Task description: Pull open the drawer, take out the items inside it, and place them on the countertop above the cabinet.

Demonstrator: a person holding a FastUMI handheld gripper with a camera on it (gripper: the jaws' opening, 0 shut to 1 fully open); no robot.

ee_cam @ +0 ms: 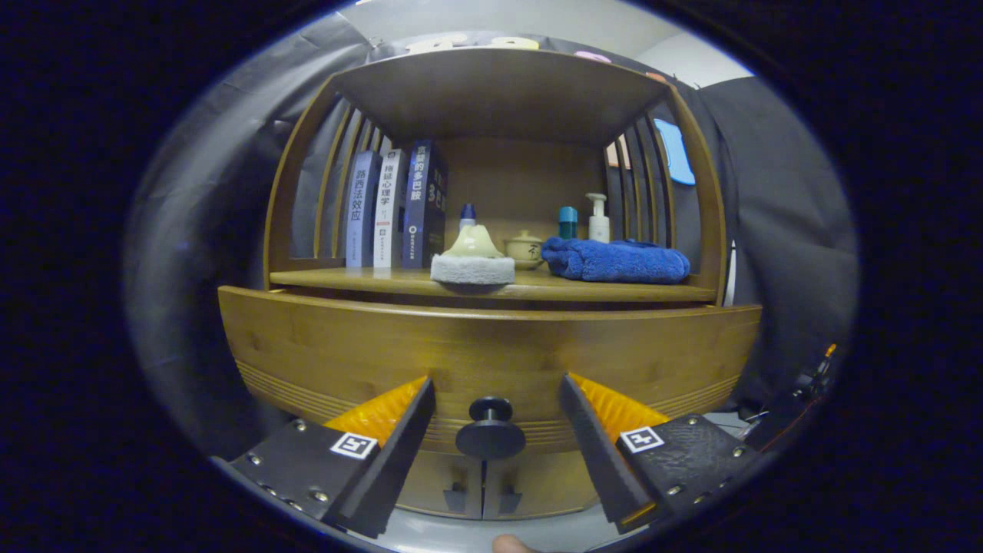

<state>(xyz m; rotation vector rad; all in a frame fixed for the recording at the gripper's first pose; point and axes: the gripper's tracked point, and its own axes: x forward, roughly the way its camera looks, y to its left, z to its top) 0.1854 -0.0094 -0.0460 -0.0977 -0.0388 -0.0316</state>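
A wooden cabinet faces me, its drawer front (491, 353) a wide curved panel. The drawer's round dark knob (491, 430) sits between my two fingers, with a gap on each side. My gripper (495, 395) is open, its fingertips close to the drawer front. The drawer's inside is hidden. Above the drawer runs the countertop (369, 280), a wooden shelf board. On it rest a folded blue towel (614, 259) and a pale scrubbing pad with a cream handle (472, 261).
Three books (392, 207) stand at the shelf's left. A small lidded pot (524, 248), a teal bottle (567, 222) and a white pump bottle (598, 219) stand at the back. Two lower cabinet doors (484, 491) sit under the drawer. A fingertip (511, 544) shows below.
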